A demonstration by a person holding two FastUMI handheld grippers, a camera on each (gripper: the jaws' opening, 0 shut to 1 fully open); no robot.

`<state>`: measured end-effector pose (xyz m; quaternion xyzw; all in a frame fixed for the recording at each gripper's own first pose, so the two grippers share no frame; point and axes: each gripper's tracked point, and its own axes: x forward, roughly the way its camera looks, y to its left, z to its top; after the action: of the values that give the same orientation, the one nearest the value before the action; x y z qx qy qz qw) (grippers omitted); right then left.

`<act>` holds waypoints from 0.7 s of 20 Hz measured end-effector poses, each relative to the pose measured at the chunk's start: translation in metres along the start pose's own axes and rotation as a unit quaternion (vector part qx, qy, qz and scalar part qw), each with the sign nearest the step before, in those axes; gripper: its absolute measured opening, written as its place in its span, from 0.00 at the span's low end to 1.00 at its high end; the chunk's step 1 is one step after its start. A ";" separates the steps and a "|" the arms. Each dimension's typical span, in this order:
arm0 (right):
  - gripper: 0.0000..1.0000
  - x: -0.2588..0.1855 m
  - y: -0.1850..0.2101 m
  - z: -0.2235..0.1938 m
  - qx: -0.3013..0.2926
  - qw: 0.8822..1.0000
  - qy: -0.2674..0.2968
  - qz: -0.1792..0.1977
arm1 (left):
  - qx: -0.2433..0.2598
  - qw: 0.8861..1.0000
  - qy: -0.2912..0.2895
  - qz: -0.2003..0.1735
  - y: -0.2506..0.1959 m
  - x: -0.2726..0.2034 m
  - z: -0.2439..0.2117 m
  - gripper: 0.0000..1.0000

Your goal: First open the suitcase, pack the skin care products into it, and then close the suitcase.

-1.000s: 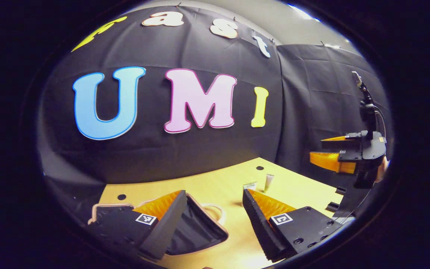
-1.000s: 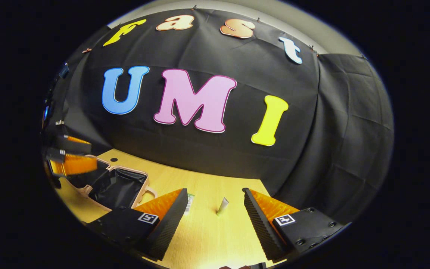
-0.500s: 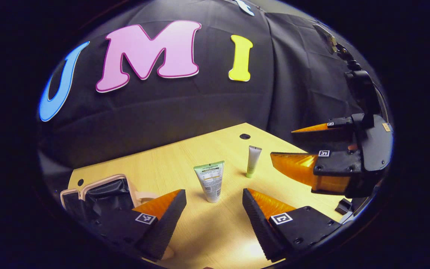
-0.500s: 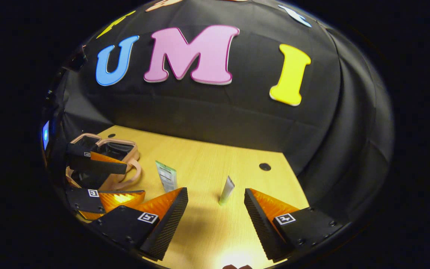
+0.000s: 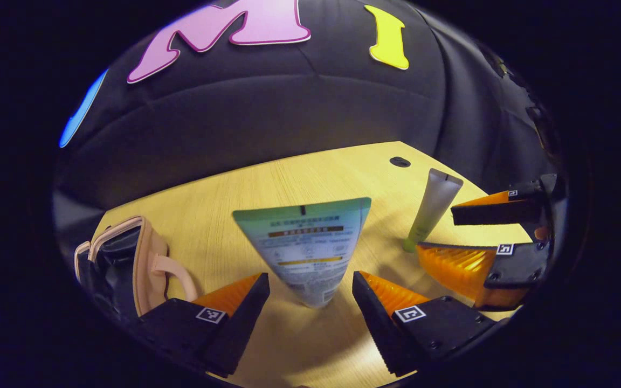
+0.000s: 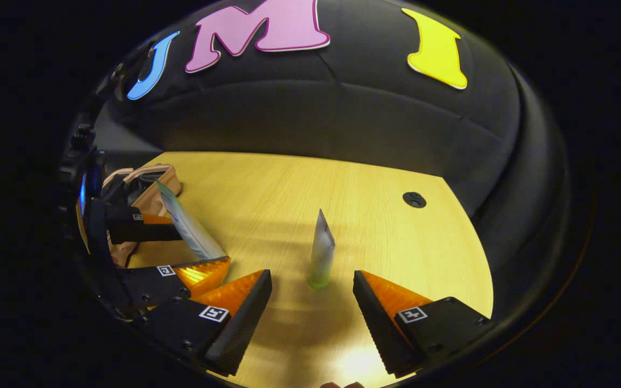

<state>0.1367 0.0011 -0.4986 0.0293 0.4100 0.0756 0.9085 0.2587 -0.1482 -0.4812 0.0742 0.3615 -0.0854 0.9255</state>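
A wide green-and-white tube [image 5: 306, 245] stands cap-down on the wooden table [image 5: 208, 205], right between the fingers of my open left gripper [image 5: 310, 284], with gaps on both sides. A slim pale tube [image 6: 322, 250] with a green cap stands upright between the fingers of my open right gripper [image 6: 312, 281], untouched. In the left gripper view the slim tube [image 5: 432, 207] stands at the right, by the right gripper [image 5: 435, 230]. The pink suitcase [image 5: 127, 258] lies open at the left, its black lining showing. In the right gripper view, the left gripper [image 6: 205, 248] straddles the wide tube [image 6: 187, 225] in front of the suitcase [image 6: 146, 180].
A round cable hole [image 6: 414, 199] sits near the table's far right corner, also visible as the hole [image 5: 400, 161] behind the slim tube. The black cloth wall closes the back and right sides. Bare tabletop [image 6: 267, 183] lies between the two tubes.
Both grippers have dropped and moved forward toward the table. The wide tube now sits between the left fingers and the slim tube between the right fingers. The suitcase has stayed put.
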 end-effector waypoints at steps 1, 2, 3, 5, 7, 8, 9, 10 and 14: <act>0.96 0.007 -0.001 -0.003 0.006 1.000 0.002 0.004 | 0.012 1.000 0.006 0.004 -0.001 0.005 -0.002 0.98; 0.96 0.014 0.000 -0.005 0.012 1.000 0.002 0.007 | 0.031 0.999 0.009 0.015 0.002 0.009 -0.001 0.98; 0.96 0.022 0.001 -0.006 0.017 1.000 0.004 0.009 | 0.043 0.999 0.009 0.025 0.005 0.015 0.001 0.98; 0.95 0.029 0.005 -0.007 0.032 0.999 0.003 0.019 | 0.045 0.999 0.023 0.015 0.000 0.023 -0.004 0.98; 0.96 0.040 0.009 -0.007 0.049 0.998 0.007 0.036 | 0.045 0.998 0.032 0.004 0.001 0.034 -0.011 0.76; 0.96 0.045 0.010 -0.010 0.052 0.998 0.014 0.040 | 0.050 0.998 0.033 -0.001 0.000 0.036 -0.012 0.58; 0.71 0.046 -0.001 -0.008 0.041 0.999 0.012 0.017 | 0.059 0.998 0.036 0.002 -0.001 0.029 -0.009 0.53; 0.47 0.047 -0.010 -0.005 0.031 0.999 0.004 -0.003 | 0.064 0.997 0.041 -0.001 -0.003 0.027 -0.008 0.52; 0.28 0.015 0.001 0.022 0.035 0.999 -0.024 0.028 | 0.058 0.996 0.036 -0.059 -0.024 -0.020 0.002 0.48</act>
<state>0.1627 0.0043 -0.4951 0.0746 0.3898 0.0854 0.9139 0.2406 -0.1702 -0.4679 0.1095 0.3926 -0.1578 0.8994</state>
